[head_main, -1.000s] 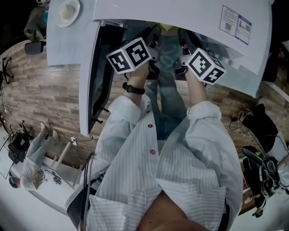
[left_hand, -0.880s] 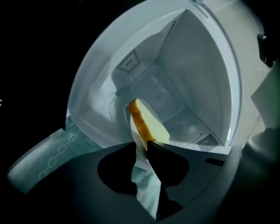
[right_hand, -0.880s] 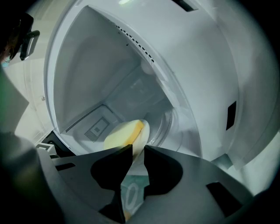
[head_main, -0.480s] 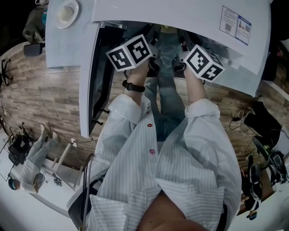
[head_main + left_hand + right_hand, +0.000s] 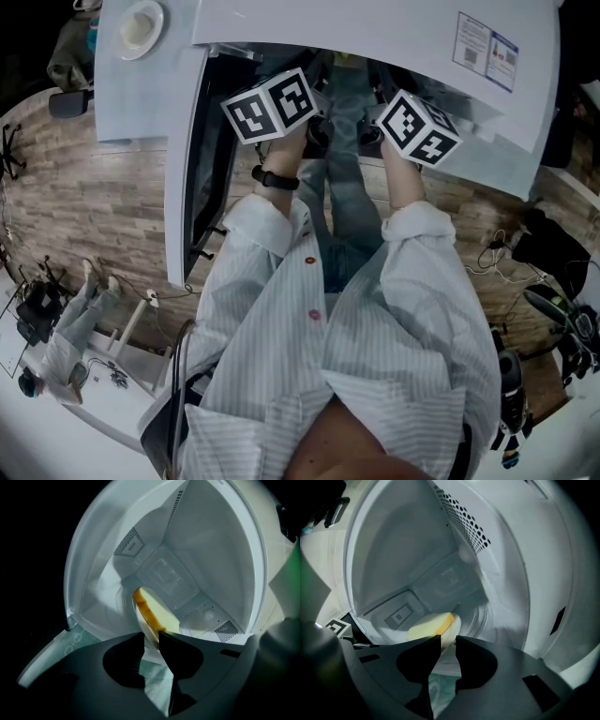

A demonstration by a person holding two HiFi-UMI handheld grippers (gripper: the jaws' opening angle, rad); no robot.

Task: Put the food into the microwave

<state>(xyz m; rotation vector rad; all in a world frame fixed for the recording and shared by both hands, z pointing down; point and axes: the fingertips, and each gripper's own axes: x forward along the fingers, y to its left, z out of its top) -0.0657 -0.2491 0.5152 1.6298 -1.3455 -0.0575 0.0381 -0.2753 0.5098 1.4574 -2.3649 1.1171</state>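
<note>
Head view: white box-shaped microwave oven fills 12 o'clock. Its dark-glass hinged door is swung wide to 9 o'clock, so the mouth is unobstructed. Both arms reach in side by side over the front lip

Inside, the white cavity walls sit well clear of the load on both flanks and overhead, with perforated vent patches and nothing near them. Clear glass turntable ring on the cavity floor

Round white ceramic plate is inside the cavity over that ring; can't tell if it's fully seated. Its far edge is short of the rear wall, open gap there. Pale yellow food slab with orange crust lies on it, at 12 o'clock from the left jaws and 11 o'clock from the right jaws

Left gripper: jaws opening, near plate rim between them with a sliver of slack, no clamp. Right gripper: jaws closed down on the opposite rim, which fills the narrow gap, so it has hold of the plate
</note>
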